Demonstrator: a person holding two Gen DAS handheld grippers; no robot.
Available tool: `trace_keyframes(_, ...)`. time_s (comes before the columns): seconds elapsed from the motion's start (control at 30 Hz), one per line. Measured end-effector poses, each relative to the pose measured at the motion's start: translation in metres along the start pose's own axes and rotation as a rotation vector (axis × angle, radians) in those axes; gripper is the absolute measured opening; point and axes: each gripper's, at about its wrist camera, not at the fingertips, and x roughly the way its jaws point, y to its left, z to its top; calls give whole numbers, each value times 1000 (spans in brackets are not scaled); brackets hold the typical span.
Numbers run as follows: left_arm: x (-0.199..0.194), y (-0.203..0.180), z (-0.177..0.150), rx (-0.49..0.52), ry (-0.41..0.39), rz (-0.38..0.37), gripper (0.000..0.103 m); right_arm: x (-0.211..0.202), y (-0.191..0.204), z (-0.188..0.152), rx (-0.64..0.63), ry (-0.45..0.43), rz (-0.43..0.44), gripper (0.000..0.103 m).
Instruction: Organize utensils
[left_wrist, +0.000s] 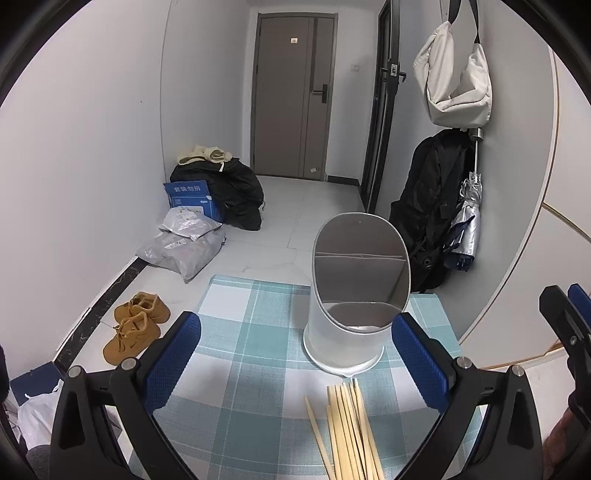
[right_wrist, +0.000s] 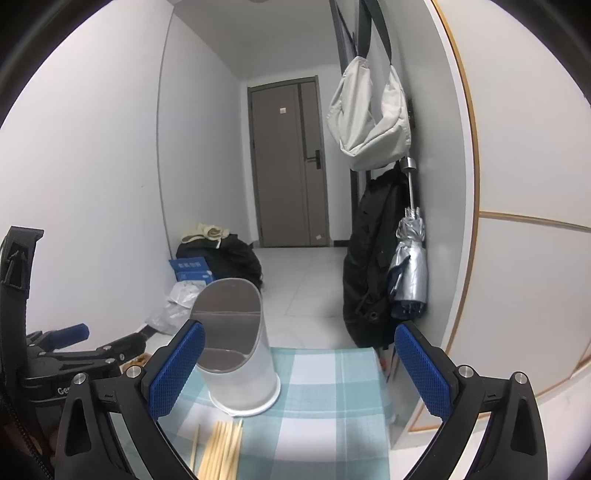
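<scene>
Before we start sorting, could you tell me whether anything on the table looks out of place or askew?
Only the chopsticks: they lie loose in a rough, slightly fanned bundle on the checked tablecloth, in front of the utensil holder, not in it. The holder stands upright, and as far as its opening shows, it is empty. Nothing looks spilled or damaged.

A grey door closes off the far end of the hallway. On the right wall hangs a pale shoulder bag, under it a black coat and a folded silver umbrella. Left, against the wall: a blue box, plastic parcels, a dark clothes heap. 2 tan shoes sit on the floor tiles.
</scene>
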Motion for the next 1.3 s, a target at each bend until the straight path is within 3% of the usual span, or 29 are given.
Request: trace_keyframes(1.3, 5, 1, -2, -14, 38, -17, 101, -3, 0, 1, 12, -8, 10, 103)
